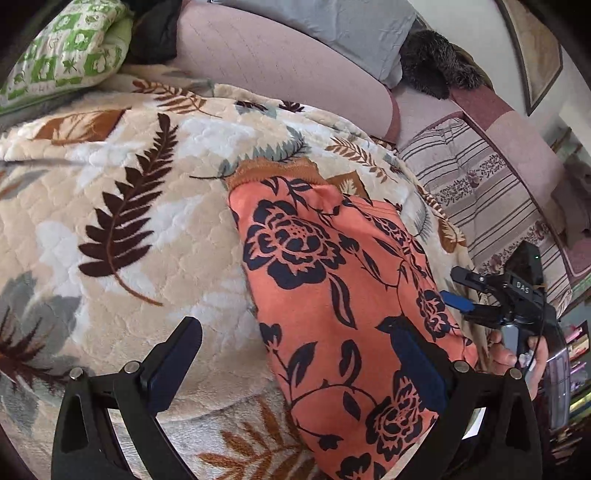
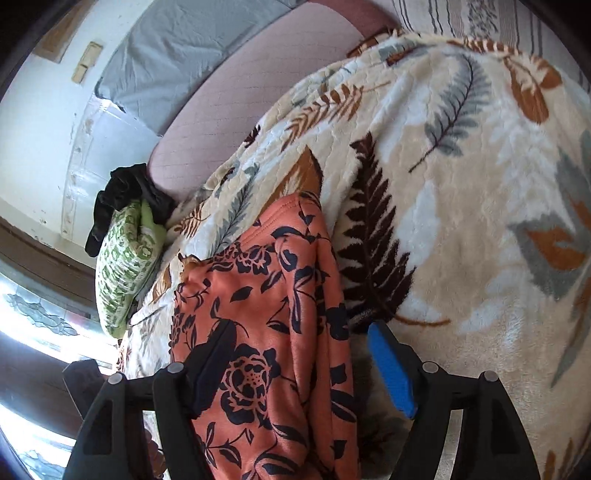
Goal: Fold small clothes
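Note:
An orange garment with a dark floral print (image 1: 332, 280) lies folded into a long strip on a cream leaf-patterned blanket (image 1: 122, 192). My left gripper (image 1: 295, 339) is open just above the blanket, its right finger over the garment's near part. My right gripper (image 2: 301, 347) is open and straddles the garment's (image 2: 258, 314) other long edge. In the left wrist view the right gripper (image 1: 458, 291) sits at the garment's right side, held by a hand. Neither gripper grips the cloth.
A green and white patterned pillow (image 1: 70, 51) with a black cloth (image 2: 125, 199) on it lies at the blanket's far end. A pink cushion (image 1: 280, 62), a grey cloth (image 1: 332, 26) and a striped floral sheet (image 1: 480, 192) lie beyond the blanket (image 2: 461, 184).

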